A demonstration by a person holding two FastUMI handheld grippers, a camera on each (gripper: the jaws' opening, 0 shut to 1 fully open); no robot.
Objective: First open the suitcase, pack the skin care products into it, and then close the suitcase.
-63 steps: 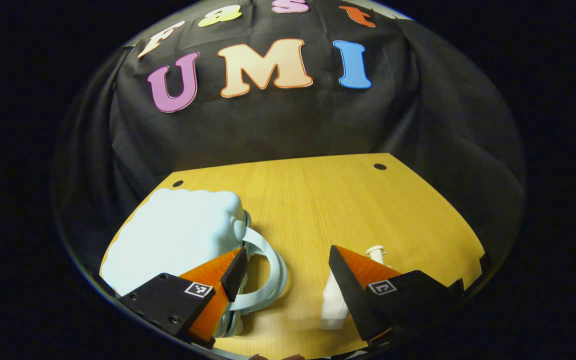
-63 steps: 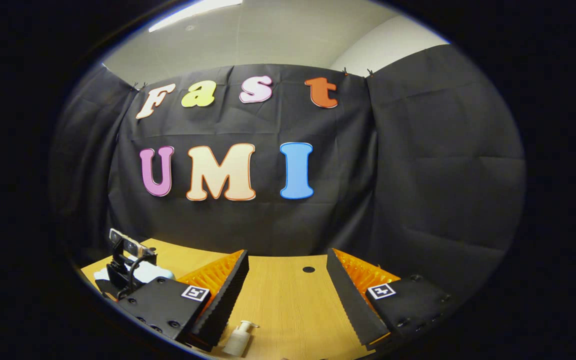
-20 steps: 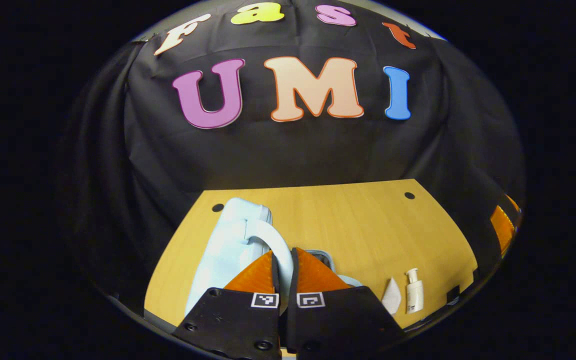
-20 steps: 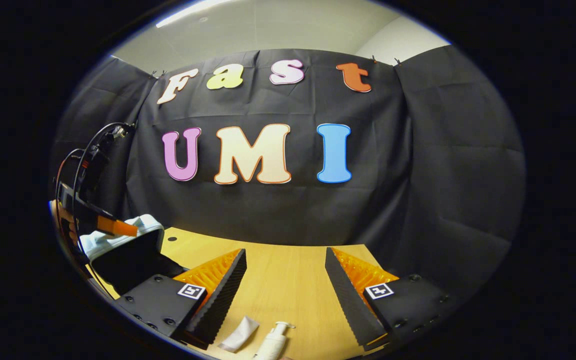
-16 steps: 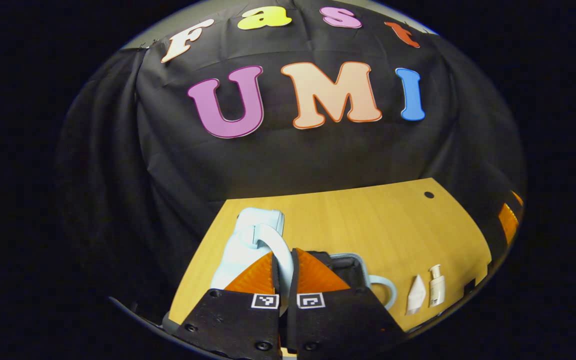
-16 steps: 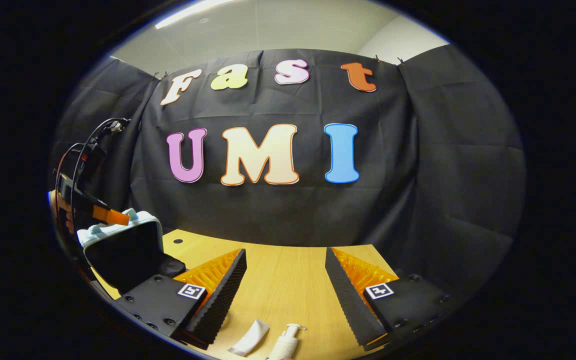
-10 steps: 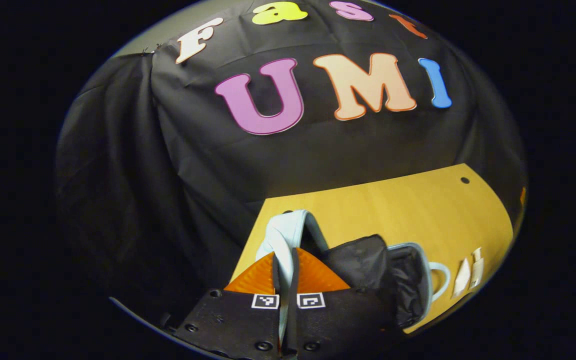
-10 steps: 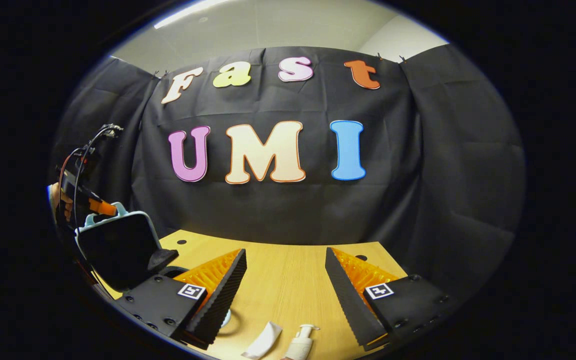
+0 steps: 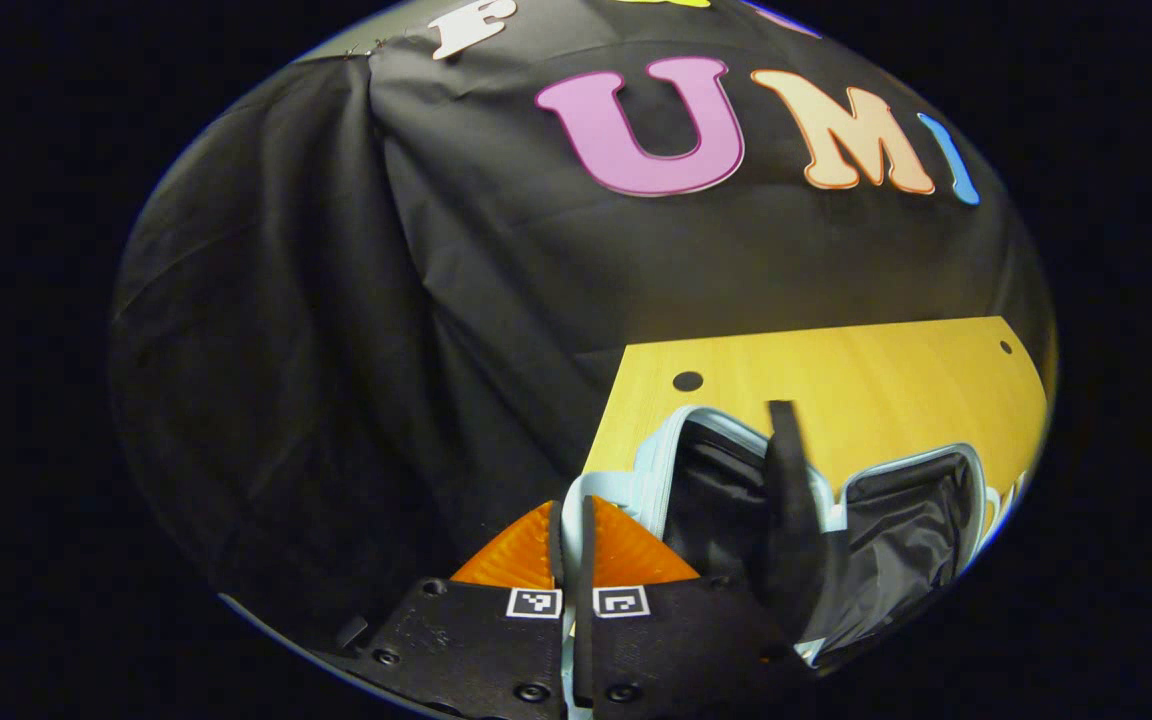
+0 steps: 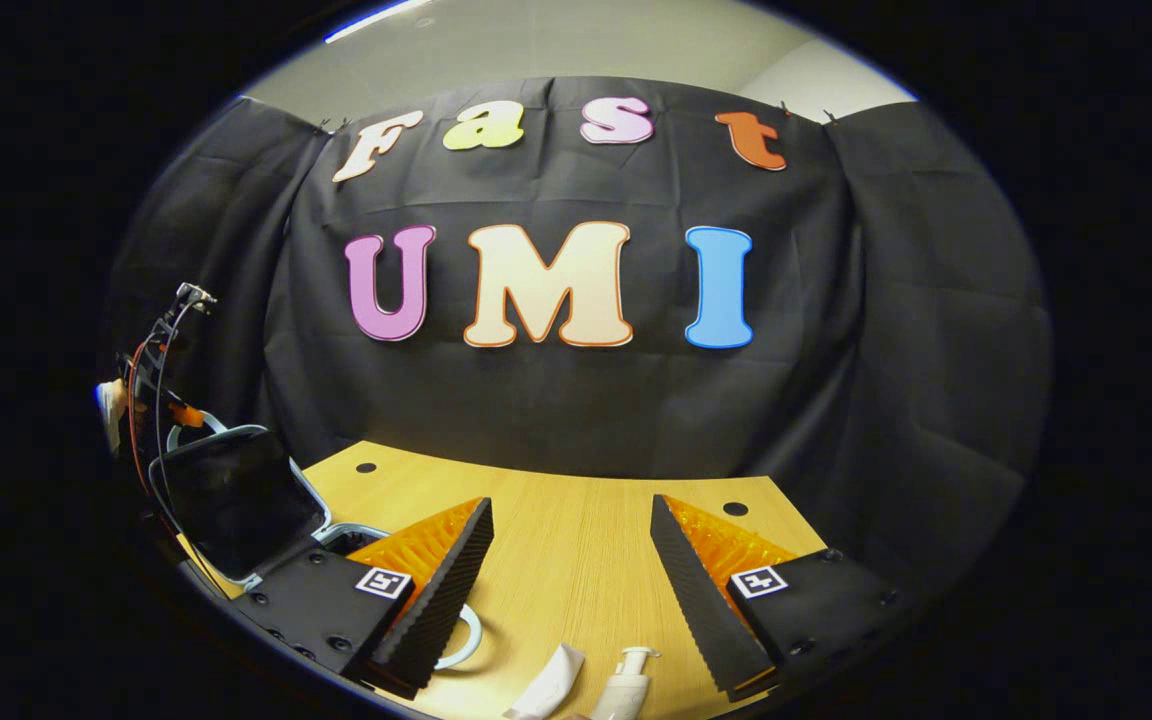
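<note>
I hold the suitcase [image 9: 726, 480] lid up.
My left tongs [image 9: 572, 520] pinch its handle [image 9: 576, 490] so it gapes; right tongs [image 10: 572, 545] wait spread above tube [image 10: 548, 690] and pump bottle [image 10: 624, 685].

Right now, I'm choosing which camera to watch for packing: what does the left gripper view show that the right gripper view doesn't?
Left gripper view: the left claw shut on the lid's handle, plus the black lining and a divider strap inside the open suitcase.
Right gripper view: the right claw open over the table, with a tube and a pump bottle on it.
Both: the open suitcase and the wooden table.
</note>
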